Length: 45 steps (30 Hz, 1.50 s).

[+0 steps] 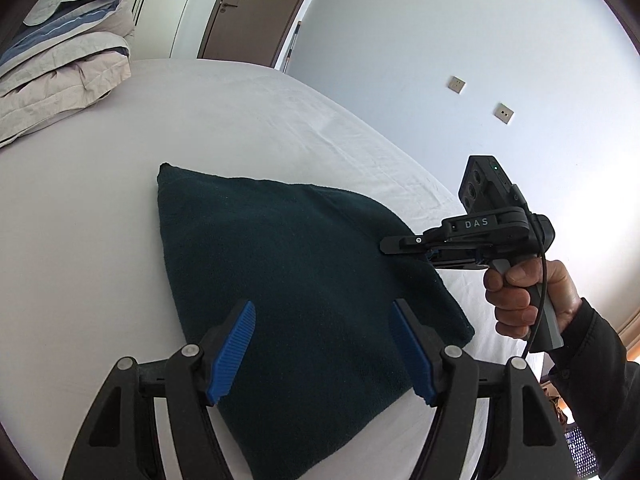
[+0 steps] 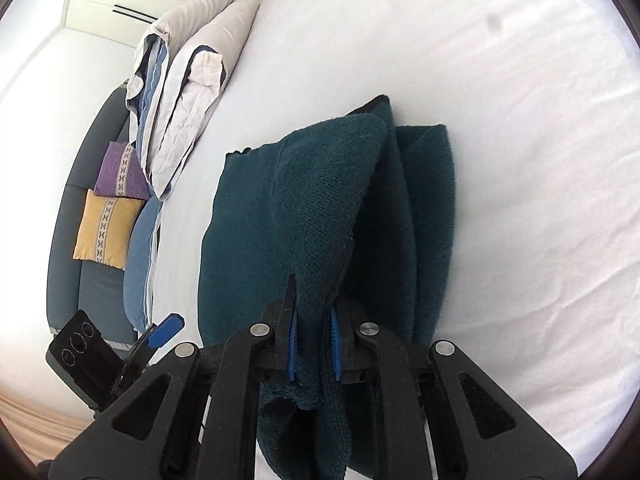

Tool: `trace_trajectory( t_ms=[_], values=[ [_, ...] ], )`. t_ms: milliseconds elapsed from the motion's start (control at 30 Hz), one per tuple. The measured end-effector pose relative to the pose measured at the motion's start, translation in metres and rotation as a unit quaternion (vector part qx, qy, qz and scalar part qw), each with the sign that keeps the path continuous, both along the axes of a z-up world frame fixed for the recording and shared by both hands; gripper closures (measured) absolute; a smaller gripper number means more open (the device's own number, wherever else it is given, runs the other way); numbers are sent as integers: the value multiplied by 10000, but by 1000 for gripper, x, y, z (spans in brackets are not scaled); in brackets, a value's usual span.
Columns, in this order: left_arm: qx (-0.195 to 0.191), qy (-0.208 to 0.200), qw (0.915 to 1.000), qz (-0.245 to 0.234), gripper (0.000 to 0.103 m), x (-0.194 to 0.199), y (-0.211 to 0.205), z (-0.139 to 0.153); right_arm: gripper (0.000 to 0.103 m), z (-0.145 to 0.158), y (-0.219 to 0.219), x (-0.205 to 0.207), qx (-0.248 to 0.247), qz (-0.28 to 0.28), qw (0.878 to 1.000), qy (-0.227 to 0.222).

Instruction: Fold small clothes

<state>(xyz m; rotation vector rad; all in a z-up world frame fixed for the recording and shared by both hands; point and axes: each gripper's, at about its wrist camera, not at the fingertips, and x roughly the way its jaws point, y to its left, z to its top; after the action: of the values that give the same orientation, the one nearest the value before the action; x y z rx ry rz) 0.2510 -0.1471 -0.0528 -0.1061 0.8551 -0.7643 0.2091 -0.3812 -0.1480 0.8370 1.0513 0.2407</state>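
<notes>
A dark teal knit garment lies partly folded on the white bed. My left gripper is open with blue pads, hovering just over the garment's near part, holding nothing. My right gripper reaches in from the right, held by a hand, and its tips meet the garment's right edge. In the right wrist view the right gripper is shut on a lifted fold of the garment, which bunches between the blue pads. The left gripper's blue pad shows at lower left.
A folded grey and blue duvet lies at the far left corner of the bed. A grey headboard with purple and yellow cushions stands behind it. A brown door and white wall lie beyond the bed.
</notes>
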Motion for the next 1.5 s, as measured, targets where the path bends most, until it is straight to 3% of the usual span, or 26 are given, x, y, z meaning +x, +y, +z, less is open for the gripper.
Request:
trace_trajectory(
  t_ms=[200, 367, 467, 567, 633, 767, 867, 933, 1000, 1200, 1333, 1400, 1500],
  values=[
    [274, 298, 9992, 10, 32, 11, -17, -31, 92, -25, -29, -8, 13, -162, 9998, 78],
    [432, 176, 9989, -60, 32, 5, -20, -40, 91, -47, -43, -24, 490, -446, 9978, 80],
    [420, 186, 9989, -75, 32, 5, -14, -40, 86, -36, -43, -42, 549, -520, 9969, 205],
    [372, 208, 9991, -67, 32, 3, -11, -41, 71, -18, -28, -69, 489, -407, 9980, 52],
    [452, 150, 9988, -96, 32, 0, -12, -41, 55, -10, -14, -89, 424, -305, 9986, 62],
    [604, 73, 9980, -144, 32, -3, -16, -40, 55, -8, -4, -127, 182, -300, 9993, 154],
    [643, 68, 9978, -136, 32, -4, -16, -40, 60, -12, -4, -147, 182, -384, 9991, 16],
    [682, 48, 9976, -126, 32, -5, -18, -39, 90, -19, -3, -153, 0, -436, 9989, 179],
    [704, 54, 9974, -126, 32, -6, -17, -39, 94, -25, -5, -159, 223, -649, 9976, 121],
    [750, 84, 9968, -270, 33, -6, -12, -40, 95, -52, -6, -194, 840, -1095, 9903, 175],
    [933, -18, 9951, -330, 33, -9, -16, -42, 99, -84, -14, -199, 1405, -1279, 9817, -102],
    [984, -32, 9946, -315, 33, -10, -18, -40, 97, -81, -14, -200, 1384, -1218, 9827, -149],
    [745, 50, 9971, -151, 34, -9, -12, -29, 94, -73, -9, -199, 1294, -1144, 9850, -49]
  ],
)
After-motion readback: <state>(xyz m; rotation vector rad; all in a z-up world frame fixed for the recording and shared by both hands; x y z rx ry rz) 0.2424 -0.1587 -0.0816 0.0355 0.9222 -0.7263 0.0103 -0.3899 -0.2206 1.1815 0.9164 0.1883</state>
